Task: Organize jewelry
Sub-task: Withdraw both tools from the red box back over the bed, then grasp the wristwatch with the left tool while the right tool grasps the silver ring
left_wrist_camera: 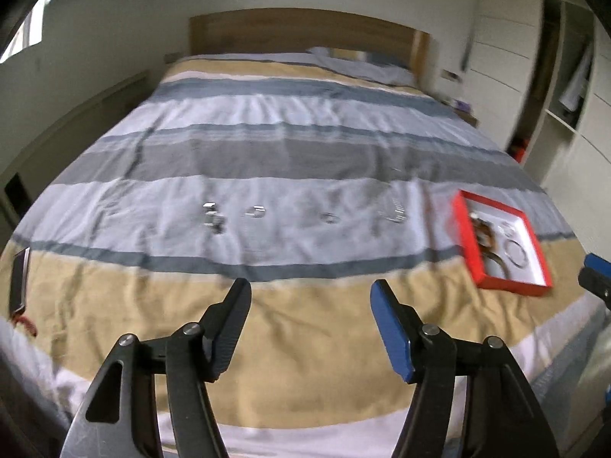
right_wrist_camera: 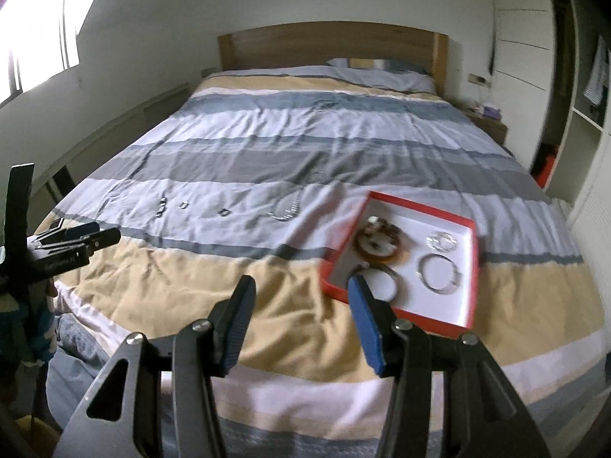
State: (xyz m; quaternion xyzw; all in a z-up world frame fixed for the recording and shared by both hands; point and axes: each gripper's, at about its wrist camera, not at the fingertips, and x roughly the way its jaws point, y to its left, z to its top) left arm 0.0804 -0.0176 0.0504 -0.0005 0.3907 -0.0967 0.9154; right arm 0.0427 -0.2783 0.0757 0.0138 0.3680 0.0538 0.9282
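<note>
A red box with a white inside (left_wrist_camera: 464,236) (right_wrist_camera: 450,221) lies on the striped bed cover at the right. It holds a brown bracelet (right_wrist_camera: 376,244), a silver bangle (right_wrist_camera: 453,281) and a small clear ring piece (right_wrist_camera: 442,241). Several small silver pieces lie in a row on the white stripe: a clasp piece (left_wrist_camera: 213,216) (right_wrist_camera: 161,208), a ring (left_wrist_camera: 255,212) (right_wrist_camera: 183,204), another ring (left_wrist_camera: 330,218) (right_wrist_camera: 223,212) and a chain (left_wrist_camera: 395,212) (right_wrist_camera: 288,210). My left gripper (left_wrist_camera: 310,292) (right_wrist_camera: 101,234) is open and empty above the tan stripe. My right gripper (right_wrist_camera: 301,286) is open and empty beside the box's near corner.
The bed (right_wrist_camera: 305,122) fills the view, with a wooden headboard (right_wrist_camera: 328,44) and pillow at the far end. A wardrobe (right_wrist_camera: 588,114) stands at the right and a nightstand (right_wrist_camera: 490,124) beside the bed. A dark object (left_wrist_camera: 18,286) lies at the left edge.
</note>
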